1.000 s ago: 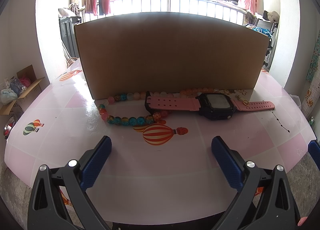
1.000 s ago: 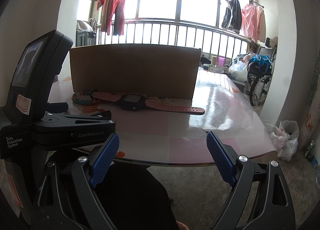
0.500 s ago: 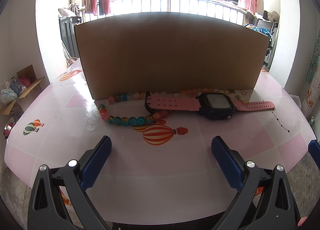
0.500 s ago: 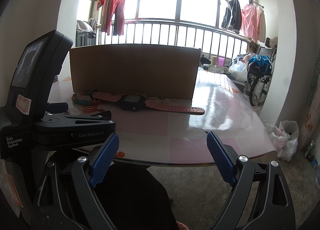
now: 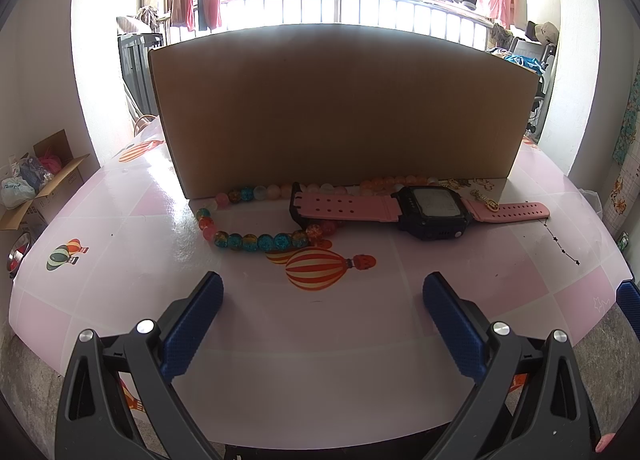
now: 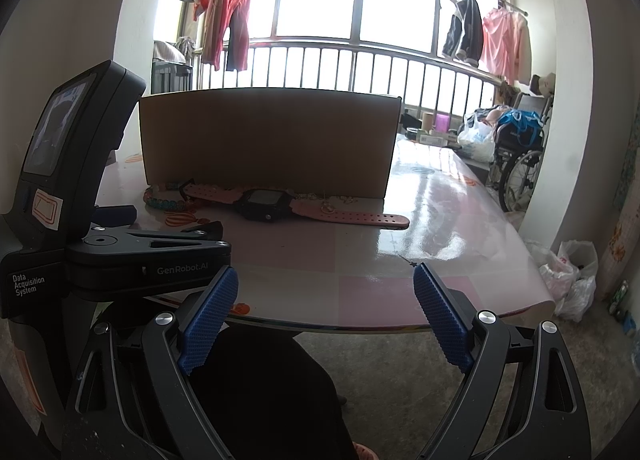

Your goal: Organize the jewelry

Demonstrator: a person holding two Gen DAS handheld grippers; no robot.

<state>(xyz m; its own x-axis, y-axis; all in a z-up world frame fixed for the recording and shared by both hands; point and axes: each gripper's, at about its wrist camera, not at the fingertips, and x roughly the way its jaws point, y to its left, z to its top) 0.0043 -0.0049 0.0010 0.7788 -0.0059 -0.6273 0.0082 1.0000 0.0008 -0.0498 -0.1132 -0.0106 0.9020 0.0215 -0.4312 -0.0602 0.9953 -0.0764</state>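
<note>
Both my grippers, left gripper (image 5: pixel 322 312) and right gripper (image 6: pixel 325 306), gape empty; pink watch (image 5: pixel 424 209) and bead bracelet (image 5: pixel 256 238) lie ahead of the fingers. I'd approach low, straddling the strap.

Your left claw (image 5: pixel 322 312) has two black plastic arms with triangular cut-outs, each tipped with a dark blue, finely textured pad and fixed with two silver screws. Your right claw (image 6: pixel 325 306) is built the same: black frame, blue cross-hatched pads (image 6: pixel 208 322), silver screw heads. From the right wrist view, your left unit's black housing (image 6: pixel 80 164) shows a small screen, a white label outlined in orange, and white lettering reading "GenRobot.AI" and "Data Acquisition System". You wear dark clothing (image 6: pixel 260 392) below.
</note>
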